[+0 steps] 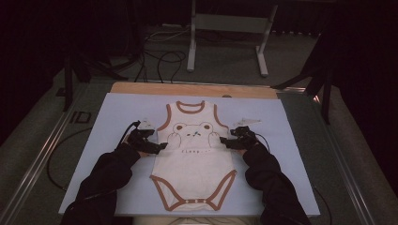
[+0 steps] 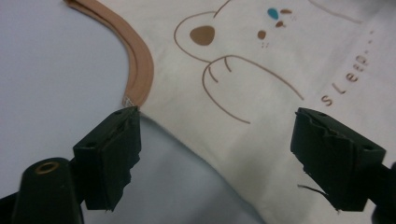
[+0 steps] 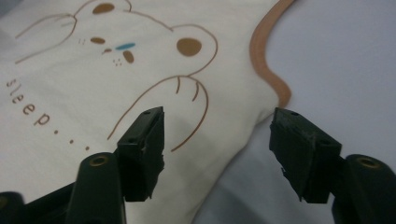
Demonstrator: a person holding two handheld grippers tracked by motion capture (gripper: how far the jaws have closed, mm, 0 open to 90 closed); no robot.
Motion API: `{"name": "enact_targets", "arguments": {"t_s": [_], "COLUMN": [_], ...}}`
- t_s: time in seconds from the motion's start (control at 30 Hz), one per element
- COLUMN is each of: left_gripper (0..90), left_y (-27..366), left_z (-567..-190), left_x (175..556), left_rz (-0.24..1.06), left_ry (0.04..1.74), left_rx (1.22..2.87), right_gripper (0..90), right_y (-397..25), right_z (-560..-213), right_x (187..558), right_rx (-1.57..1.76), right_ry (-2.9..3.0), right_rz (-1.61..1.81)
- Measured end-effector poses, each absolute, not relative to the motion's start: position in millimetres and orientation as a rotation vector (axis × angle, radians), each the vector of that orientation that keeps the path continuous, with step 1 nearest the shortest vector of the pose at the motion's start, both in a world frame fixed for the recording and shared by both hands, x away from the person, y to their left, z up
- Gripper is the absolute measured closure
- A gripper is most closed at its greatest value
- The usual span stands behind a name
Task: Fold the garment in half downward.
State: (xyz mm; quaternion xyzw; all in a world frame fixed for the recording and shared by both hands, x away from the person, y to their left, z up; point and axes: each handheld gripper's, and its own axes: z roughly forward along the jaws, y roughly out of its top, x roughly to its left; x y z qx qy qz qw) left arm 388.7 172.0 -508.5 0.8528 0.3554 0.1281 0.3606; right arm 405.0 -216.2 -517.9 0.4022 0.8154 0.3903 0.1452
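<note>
bodysuit flat between both grippers, side edges within each one's wide-apart fingers

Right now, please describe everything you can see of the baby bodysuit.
The baby bodysuit is cream soft-looking fabric with brown trim at neck, armholes and leg openings, plus snaps at the crotch. A bear drawing and the word "sleep..." are printed on the chest. It lies flat, face up, neck away from the person, on the pale blue sheet. The left gripper and right gripper straddle its side edges, jaws open.

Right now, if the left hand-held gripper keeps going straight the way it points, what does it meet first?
Probably the side edge of the cream bodysuit, just below its brown armhole trim; the left hand-held gripper straddles it with jaws open.
</note>
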Motion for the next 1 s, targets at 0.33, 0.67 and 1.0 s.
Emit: {"name": "enact_targets", "arguments": {"t_s": [0.33, 0.67, 1.0], "left_gripper": [42.4, 59.5, 78.0], "left_y": [171.3, 162.4, 154.4], "left_z": [-518.3, -520.3, -518.7], "left_x": [394.5, 395.1, 397.3], "left_rz": [0.363, 0.342, 0.312], "left_ry": [0.987, 0.988, 1.009], "left_rx": [2.205, 2.218, 2.224], "right_gripper": [53.8, 67.9, 81.6], "right_y": [-211.5, -208.3, -205.3], "right_z": [-524.6, -522.6, -521.5], "right_x": [405.6, 403.7, 402.3], "right_rx": [1.157, 1.127, 1.093], "right_ry": [2.39, 2.404, 2.439], "right_rz": [1.052, 1.002, 1.002]}}
